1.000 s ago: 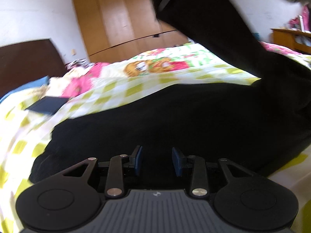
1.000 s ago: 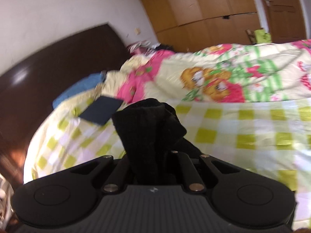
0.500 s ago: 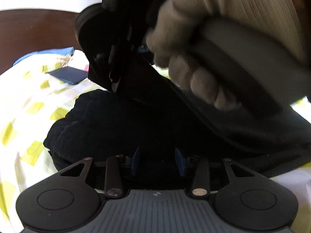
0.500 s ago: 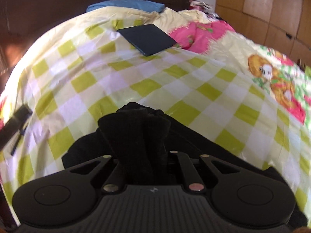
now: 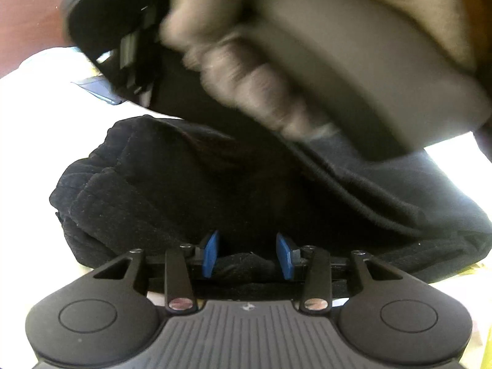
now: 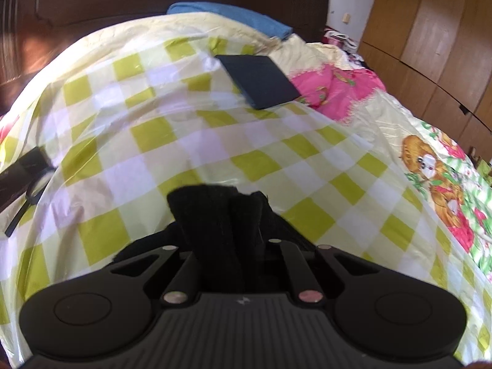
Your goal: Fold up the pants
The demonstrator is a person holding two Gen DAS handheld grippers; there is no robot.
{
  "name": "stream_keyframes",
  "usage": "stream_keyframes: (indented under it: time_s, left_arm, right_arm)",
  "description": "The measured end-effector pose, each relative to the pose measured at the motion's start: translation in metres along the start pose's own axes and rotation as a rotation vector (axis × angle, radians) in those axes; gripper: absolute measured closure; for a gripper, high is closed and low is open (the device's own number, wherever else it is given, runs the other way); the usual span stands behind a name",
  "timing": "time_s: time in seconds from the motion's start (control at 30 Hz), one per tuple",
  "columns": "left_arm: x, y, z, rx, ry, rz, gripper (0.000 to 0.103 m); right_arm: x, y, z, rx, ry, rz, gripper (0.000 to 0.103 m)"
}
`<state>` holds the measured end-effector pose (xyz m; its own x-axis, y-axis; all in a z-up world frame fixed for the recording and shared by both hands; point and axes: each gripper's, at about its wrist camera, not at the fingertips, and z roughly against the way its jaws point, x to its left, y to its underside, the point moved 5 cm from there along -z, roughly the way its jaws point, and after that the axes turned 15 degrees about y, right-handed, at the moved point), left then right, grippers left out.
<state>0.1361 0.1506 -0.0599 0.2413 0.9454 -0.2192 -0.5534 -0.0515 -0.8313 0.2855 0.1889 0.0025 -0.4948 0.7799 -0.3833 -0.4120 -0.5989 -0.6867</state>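
From my seat I see a bed [image 6: 190, 141] under a yellow-green checked cover, a cartoon-print quilt [image 6: 430, 166] along its right side. The black pants [image 5: 190, 190] lie bunched on it. A dark flat book-like thing [image 6: 259, 81] and a blue folded cloth [image 6: 233, 20] rest nearer the headboard.

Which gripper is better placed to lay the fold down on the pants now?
Right. The right gripper is shut on a bunch of the black pants and has carried it over the pile. The left gripper is open, a fabric fold lying loose between its blue fingers.
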Motion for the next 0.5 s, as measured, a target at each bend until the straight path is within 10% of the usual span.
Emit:
stream_keyframes:
  time_s: [0.27,0.5]
  left_arm:
    - [0.010,0.004,-0.002,0.003,0.003,0.001,0.050]
    - [0.009,0.005,-0.002,0.002,0.005,-0.003,0.050]
  right_arm:
    - [0.037,-0.002,-0.005,-0.023,-0.076,0.067,0.096]
    - [0.039,0.007,-0.003,0.046,-0.205,0.035,0.076]
